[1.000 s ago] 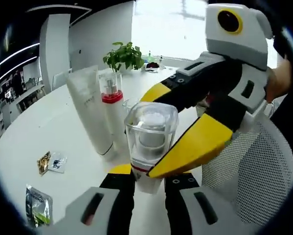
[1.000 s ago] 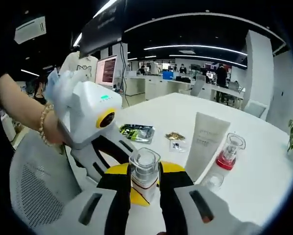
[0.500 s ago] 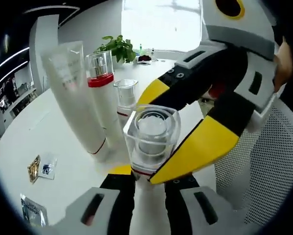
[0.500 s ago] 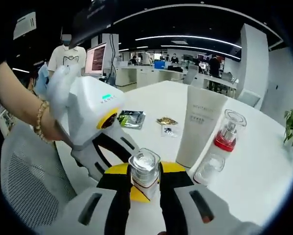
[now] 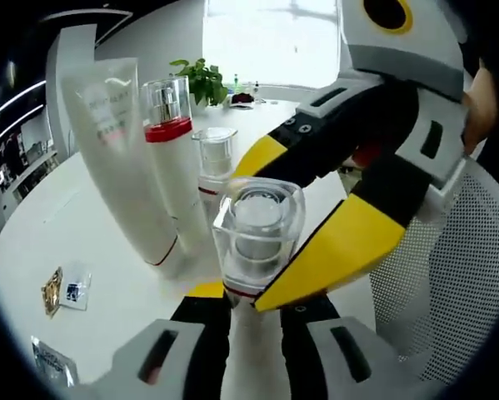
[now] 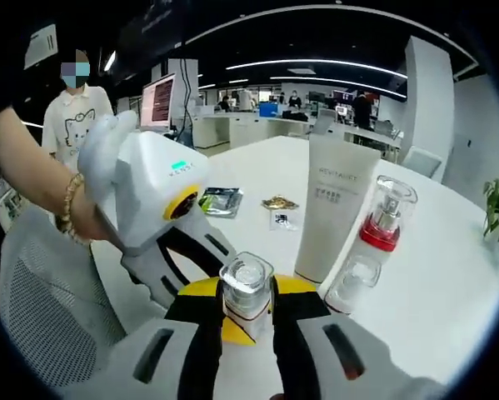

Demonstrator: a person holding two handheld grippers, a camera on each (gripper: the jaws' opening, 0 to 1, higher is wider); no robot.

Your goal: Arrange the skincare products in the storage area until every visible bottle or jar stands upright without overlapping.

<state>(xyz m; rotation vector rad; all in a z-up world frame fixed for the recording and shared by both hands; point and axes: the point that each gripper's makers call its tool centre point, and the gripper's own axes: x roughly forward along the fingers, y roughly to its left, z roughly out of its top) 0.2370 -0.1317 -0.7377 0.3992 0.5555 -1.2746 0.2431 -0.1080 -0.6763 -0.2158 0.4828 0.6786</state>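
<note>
We see both grippers, left [image 5: 242,293] and right [image 6: 247,310], clamped on one square clear-capped bottle [image 5: 256,229] above the glossy white table [image 6: 449,283], beside an upright matte white tube [image 6: 334,212].

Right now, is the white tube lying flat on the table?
No, the white tube stands upright on the table beside the red-collared bottle.

tube [image 6: 333,212] left of pump bottle [image 6: 385,223] | small bottle [image 6: 353,284] before both
</note>
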